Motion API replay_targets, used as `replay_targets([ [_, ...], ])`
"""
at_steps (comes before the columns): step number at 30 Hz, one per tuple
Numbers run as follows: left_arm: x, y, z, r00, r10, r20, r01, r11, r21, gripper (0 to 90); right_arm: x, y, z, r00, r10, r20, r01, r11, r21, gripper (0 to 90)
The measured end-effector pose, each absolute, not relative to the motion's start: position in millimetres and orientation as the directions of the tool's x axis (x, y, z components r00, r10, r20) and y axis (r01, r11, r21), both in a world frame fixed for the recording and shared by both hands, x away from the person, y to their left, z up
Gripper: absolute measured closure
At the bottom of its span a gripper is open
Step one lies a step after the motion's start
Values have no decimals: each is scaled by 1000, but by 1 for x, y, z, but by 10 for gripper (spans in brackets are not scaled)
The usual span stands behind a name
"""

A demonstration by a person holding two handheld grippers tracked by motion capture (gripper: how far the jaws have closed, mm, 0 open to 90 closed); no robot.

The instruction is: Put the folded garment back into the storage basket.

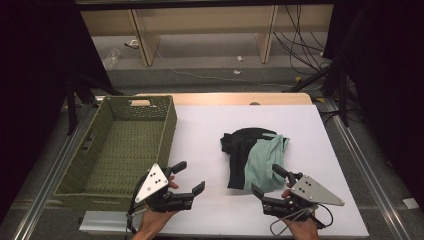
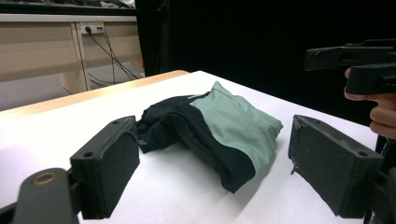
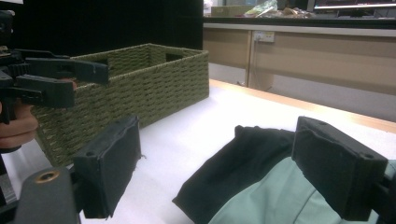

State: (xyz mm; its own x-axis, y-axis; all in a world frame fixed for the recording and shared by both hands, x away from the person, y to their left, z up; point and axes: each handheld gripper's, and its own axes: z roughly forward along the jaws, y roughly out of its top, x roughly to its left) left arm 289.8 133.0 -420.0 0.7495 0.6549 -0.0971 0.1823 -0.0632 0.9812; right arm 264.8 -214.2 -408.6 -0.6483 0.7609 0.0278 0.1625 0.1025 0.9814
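Note:
A crumpled garment (image 1: 252, 156), black and pale green, lies on the white table right of centre. The left gripper view shows the garment (image 2: 219, 130) ahead between wide jaws. The right gripper view has the garment (image 3: 261, 186) close under its jaws. My left gripper (image 1: 189, 177) hovers open near the table's front edge, left of the garment and beside the basket's near right corner. Just at the garment's near edge my right gripper (image 1: 269, 181) stands open, nothing between its fingers. An empty green woven basket (image 1: 75, 175) sits at the left.
The basket (image 3: 154, 88) is the only tall obstacle on the table. Bare white table (image 1: 200, 130) lies between basket and garment. Wooden furniture legs and cables stand on the floor beyond the far edge; metal rails run along both table sides.

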Motion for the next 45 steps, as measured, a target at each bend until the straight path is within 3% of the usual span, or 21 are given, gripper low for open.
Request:
replay_targets([
  [25, 292, 122, -423, 763, 635, -117, 219, -84, 972, 156, 265, -215, -408, -640, 767, 30, 165, 100, 981, 167],
  [45, 302, 98, -430, 778, 589, -219, 326, -81, 942, 158, 265, -219, -408, -624, 780, 44, 169, 80, 982, 168],
])
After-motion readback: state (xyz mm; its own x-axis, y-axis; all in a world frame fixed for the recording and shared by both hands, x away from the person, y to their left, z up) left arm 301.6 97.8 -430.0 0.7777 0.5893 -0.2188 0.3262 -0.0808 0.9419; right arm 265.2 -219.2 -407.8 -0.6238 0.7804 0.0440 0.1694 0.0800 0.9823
